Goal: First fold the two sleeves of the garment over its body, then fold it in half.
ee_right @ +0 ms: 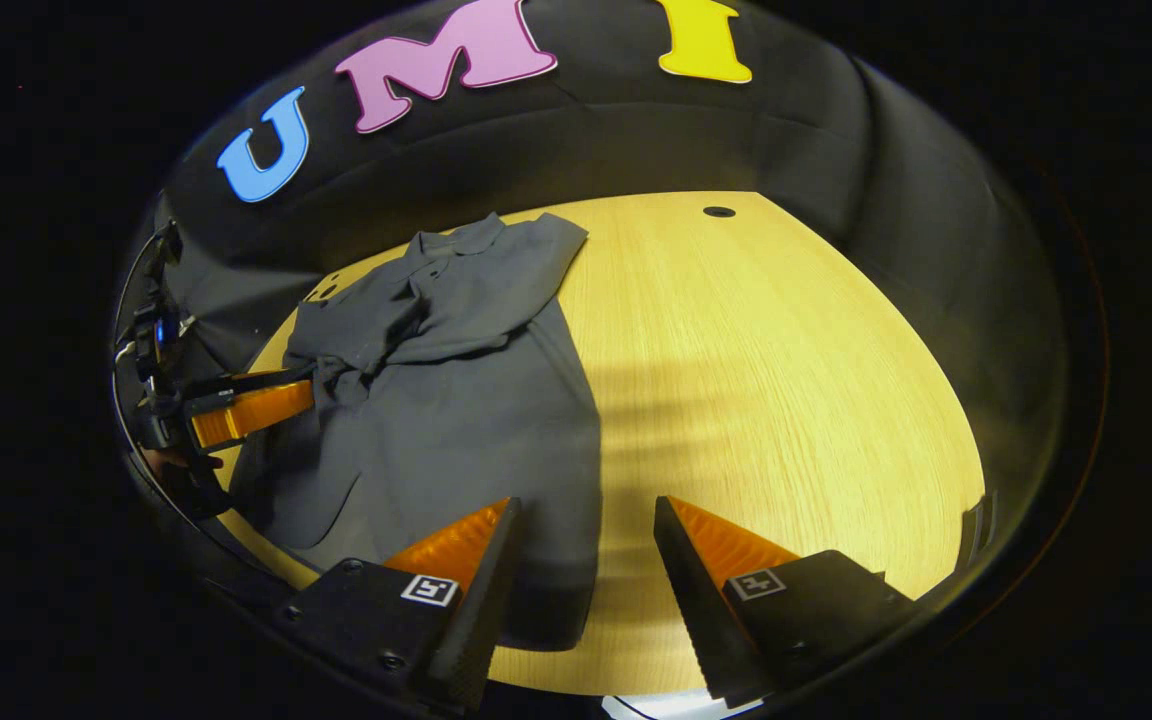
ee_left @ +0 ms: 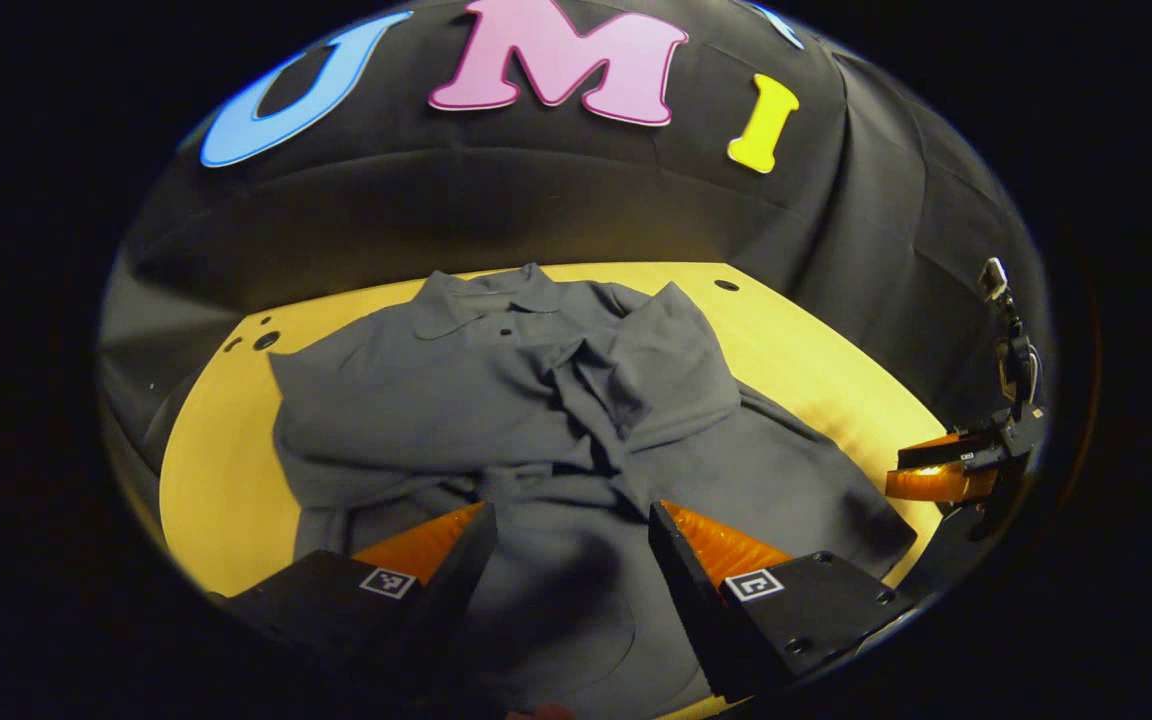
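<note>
A dark grey polo shirt (ee_left: 536,400) lies on the wooden table (ee_left: 816,360), collar at the far side, with both sleeves folded in over its chest and bunched at the middle. My left gripper (ee_left: 571,520) stands open above the shirt's lower body, nothing between its fingers. In the right gripper view the shirt (ee_right: 436,400) lies at the left of the table (ee_right: 786,380), and my right gripper (ee_right: 581,515) hangs open over the shirt's near right hem edge. The other gripper shows at the far right of the left gripper view (ee_left: 936,470) and at the left of the right gripper view (ee_right: 246,405).
Bare tabletop stretches to the right of the shirt. Small round holes sit in the table near its far edge (ee_right: 718,211) and at the far left corner (ee_left: 266,340). The booth's black cloth wall rings the table.
</note>
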